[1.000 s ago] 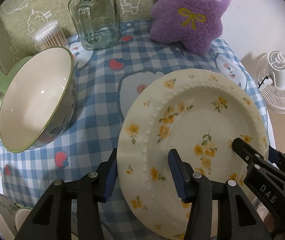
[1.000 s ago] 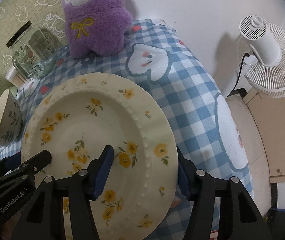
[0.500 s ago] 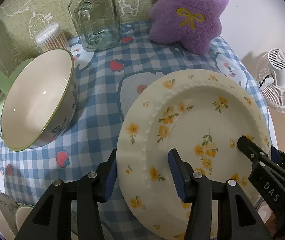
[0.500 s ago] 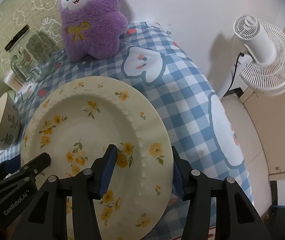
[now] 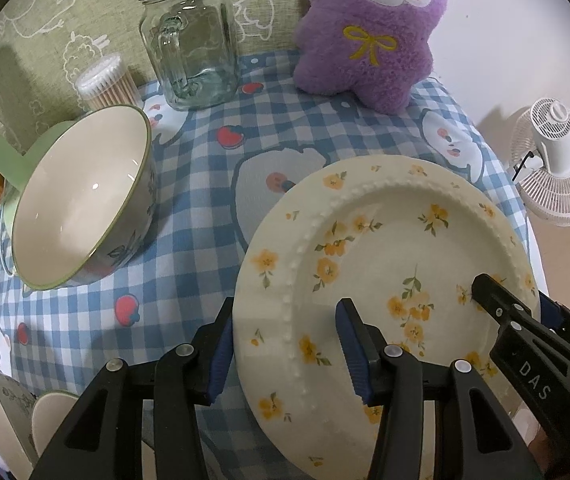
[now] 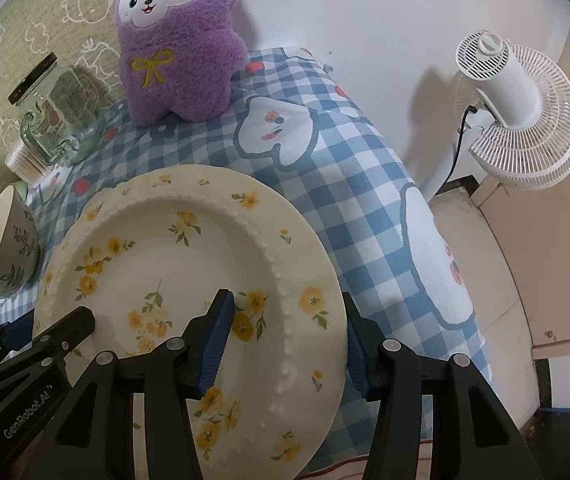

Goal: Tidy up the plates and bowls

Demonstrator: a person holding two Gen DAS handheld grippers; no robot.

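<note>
Both tools straddled opposite edges of the cream round ceramic plate with yellow flowers and a beaded rim (image 5: 385, 264), which lay over the near right part of the bench (image 5: 189, 264), its right edge reaching toward the bench's side. The left tool (image 5: 285, 344) stood with one blue pad just outside the plate's left edge and the other over its inner well; the right tool (image 6: 285, 336) mirrored it on the right edge, one pad over the flowered face, the other beyond the rim. Each set of jaws stood partly apart around the rim, yet whether the pads actually pressed on the ceramic could not be told, so a firm grasp was not certain. The plate therefore lay between the two tools, equally near both, and any lift would probably turn on both clamping evenly so it stayed level. The cream-lined ceramic bowl with a green rim and leaf pattern (image 5: 81, 204) sat well apart to the plate's left, nearer the left hand, with more white crockery (image 5: 1, 412) at the near left corner. The bench wore a blue-and-white checked cloth with cartoon prints; at its back stood a clear glass mug-jar with a black lid (image 5: 191, 40), a tub of cotton swabs (image 5: 103, 82) and a purple plush toy (image 5: 369, 36), and a white fan (image 6: 521, 108) stood on the floor to the right.
</note>
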